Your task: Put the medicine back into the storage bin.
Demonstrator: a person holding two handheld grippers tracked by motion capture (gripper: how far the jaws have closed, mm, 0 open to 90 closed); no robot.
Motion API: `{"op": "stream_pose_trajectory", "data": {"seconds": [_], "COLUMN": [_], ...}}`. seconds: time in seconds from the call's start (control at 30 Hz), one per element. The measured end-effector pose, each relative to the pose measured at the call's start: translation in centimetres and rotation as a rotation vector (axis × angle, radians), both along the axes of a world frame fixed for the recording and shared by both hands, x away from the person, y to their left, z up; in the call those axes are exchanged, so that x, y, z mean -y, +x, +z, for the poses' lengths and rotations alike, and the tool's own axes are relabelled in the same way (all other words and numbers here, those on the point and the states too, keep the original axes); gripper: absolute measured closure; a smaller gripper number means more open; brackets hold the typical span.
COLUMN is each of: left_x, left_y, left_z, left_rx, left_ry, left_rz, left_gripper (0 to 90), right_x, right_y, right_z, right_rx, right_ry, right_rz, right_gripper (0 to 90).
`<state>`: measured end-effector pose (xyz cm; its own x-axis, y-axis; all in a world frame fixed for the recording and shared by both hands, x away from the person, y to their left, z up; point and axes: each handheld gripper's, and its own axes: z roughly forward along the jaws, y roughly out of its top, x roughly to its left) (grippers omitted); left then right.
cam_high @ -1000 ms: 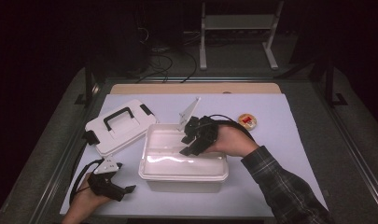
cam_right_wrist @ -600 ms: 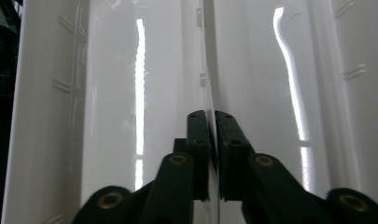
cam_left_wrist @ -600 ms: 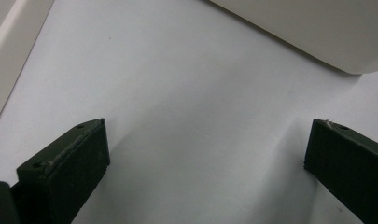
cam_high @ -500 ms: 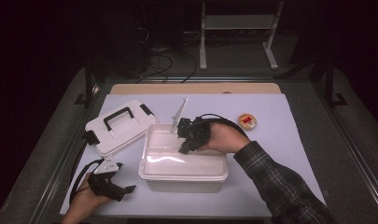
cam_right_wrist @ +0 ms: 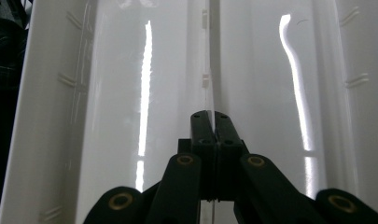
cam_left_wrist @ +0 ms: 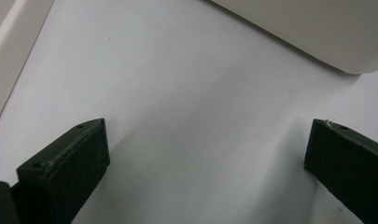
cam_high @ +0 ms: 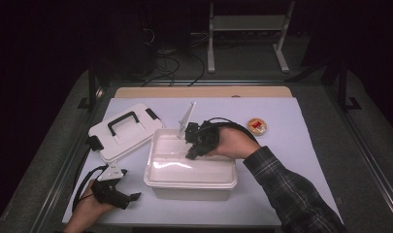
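Observation:
An open white plastic box (cam_high: 189, 175) stands mid-table. My right gripper (cam_high: 190, 155) reaches down into it from the right. In the right gripper view its jaws (cam_right_wrist: 210, 116) are shut on the edge of a thin clear divider panel (cam_right_wrist: 210, 56), which runs upright along the middle of the box's glossy inside (cam_right_wrist: 51, 116). My left gripper (cam_high: 132, 197) rests on the white table cover at the front left, open with nothing between its fingers (cam_left_wrist: 65, 158). One corner of the box (cam_left_wrist: 308, 32) lies just beyond them.
The box's white lid (cam_high: 136, 138) with a black handle lies flat to the left of the box. A small round orange-and-red thing (cam_high: 257, 126) sits at the back right. Bare white cover (cam_high: 291, 160) stretches right of the box, with dark table rails at the sides.
My right gripper has shifted a little left and lower into the box with the panel. The left gripper has stayed put.

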<state>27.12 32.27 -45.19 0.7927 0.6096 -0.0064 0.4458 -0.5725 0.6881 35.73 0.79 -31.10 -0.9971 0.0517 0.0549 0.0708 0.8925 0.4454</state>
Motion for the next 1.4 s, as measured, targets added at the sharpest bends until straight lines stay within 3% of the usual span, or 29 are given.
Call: {"op": "stream_pose_trajectory", "data": {"seconds": [0.23,0.43,0.63,0.93,1.4], "left_x": [0.0,0.0,0.0,0.0,0.0], "left_y": [0.0,0.0,0.0,0.0,0.0], "left_z": [0.0,0.0,0.0,0.0,0.0], "left_rx": [0.0,0.0,0.0,0.0,0.0], "left_ry": [0.001,0.001,0.002,0.0,0.001], "left_rz": [-0.002,0.0,-0.002,0.0,-0.001], "left_gripper": [0.0,0.0,0.0,0.0,0.0], "right_x": [0.4,1.2,3.6,6.6,11.9], "right_y": [-0.1,-0.2,-0.2,-0.4,-0.7], "right_z": [0.6,2.1,4.0,5.2,4.9], "right_rx": [-0.001,0.004,0.04,0.074,0.096], "right_ry": [0.027,0.085,0.147,0.169,0.204], "right_rz": [-0.002,-0.012,-0.049,-0.109,-0.233], "right_gripper": [89.2,89.1,89.2,89.2,89.1]}}
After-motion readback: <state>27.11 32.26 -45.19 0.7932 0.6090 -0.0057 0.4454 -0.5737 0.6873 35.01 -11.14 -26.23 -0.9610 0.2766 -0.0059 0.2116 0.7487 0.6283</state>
